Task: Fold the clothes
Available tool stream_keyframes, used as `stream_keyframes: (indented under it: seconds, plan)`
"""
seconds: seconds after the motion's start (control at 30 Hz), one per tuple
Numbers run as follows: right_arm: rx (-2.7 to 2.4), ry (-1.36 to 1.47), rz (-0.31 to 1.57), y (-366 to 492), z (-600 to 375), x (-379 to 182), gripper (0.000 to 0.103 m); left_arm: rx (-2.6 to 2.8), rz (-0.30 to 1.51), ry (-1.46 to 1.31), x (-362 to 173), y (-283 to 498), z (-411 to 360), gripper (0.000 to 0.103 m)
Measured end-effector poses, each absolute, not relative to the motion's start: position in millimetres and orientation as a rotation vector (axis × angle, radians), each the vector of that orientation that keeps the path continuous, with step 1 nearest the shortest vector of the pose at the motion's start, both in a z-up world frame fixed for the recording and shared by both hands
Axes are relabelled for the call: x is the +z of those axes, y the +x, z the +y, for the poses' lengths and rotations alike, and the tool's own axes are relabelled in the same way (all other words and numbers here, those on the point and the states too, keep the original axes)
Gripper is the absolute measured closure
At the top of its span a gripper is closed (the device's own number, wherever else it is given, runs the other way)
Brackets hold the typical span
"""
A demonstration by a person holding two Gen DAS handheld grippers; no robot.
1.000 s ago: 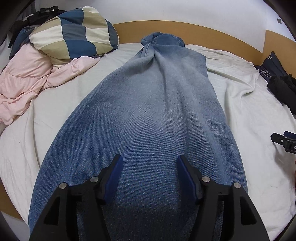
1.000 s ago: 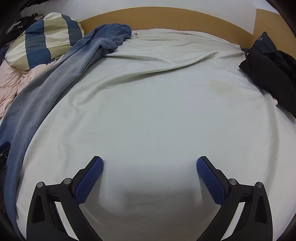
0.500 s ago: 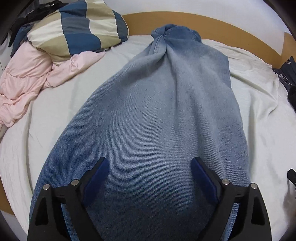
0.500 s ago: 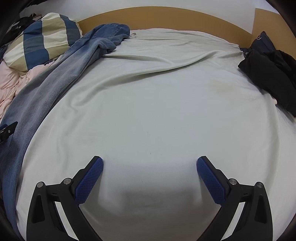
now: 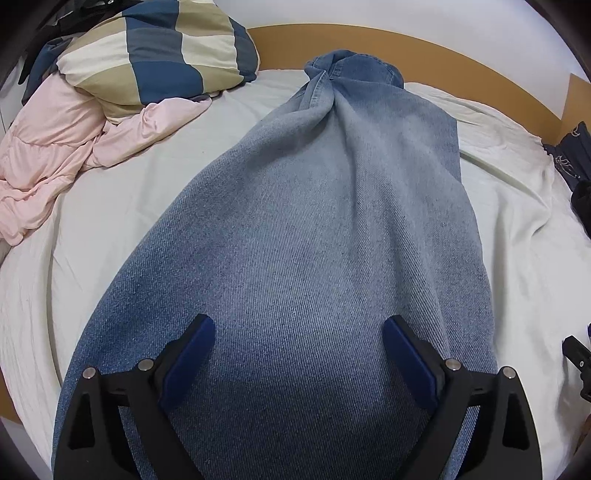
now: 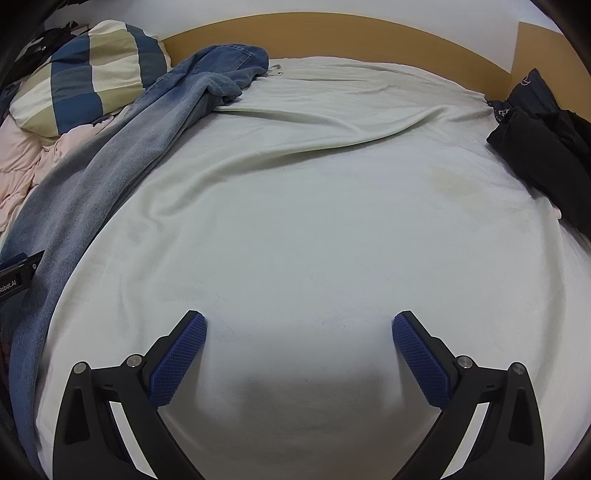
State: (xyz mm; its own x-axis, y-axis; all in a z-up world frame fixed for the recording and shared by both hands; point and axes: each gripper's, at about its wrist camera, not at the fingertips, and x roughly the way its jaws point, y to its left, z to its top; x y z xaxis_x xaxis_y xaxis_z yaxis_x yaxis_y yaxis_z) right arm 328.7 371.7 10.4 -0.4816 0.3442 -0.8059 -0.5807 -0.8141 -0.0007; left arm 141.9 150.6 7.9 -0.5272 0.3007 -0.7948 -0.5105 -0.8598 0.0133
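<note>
A pair of blue jeans (image 5: 325, 229) lies stretched lengthwise on the white bed sheet (image 5: 140, 177), waistband bunched at the far end by the headboard. My left gripper (image 5: 298, 343) hovers open over the near leg end, empty, jaws wide apart. In the right wrist view the jeans (image 6: 110, 162) run along the left side. My right gripper (image 6: 299, 339) is open and empty over bare sheet (image 6: 314, 221), to the right of the jeans.
A striped blue, cream and tan pillow (image 5: 155, 55) and a pink quilt (image 5: 44, 155) sit at the far left. Dark clothes (image 6: 546, 144) are piled at the right edge. A wooden headboard (image 6: 332, 33) runs along the far side.
My left gripper has opened wider and shifted a little forward over the jeans. My right gripper has stayed open and nearly still.
</note>
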Motion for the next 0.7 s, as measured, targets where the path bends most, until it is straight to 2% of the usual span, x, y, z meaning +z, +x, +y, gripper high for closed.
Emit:
stream_keyframes:
  seconds: [0.7]
  plan:
    - [2.288, -1.153, 0.368, 328.2, 369.9, 8.4, 0.000, 2.374, 0.340, -1.170, 9.7, 139.4, 151.5, 0.009]
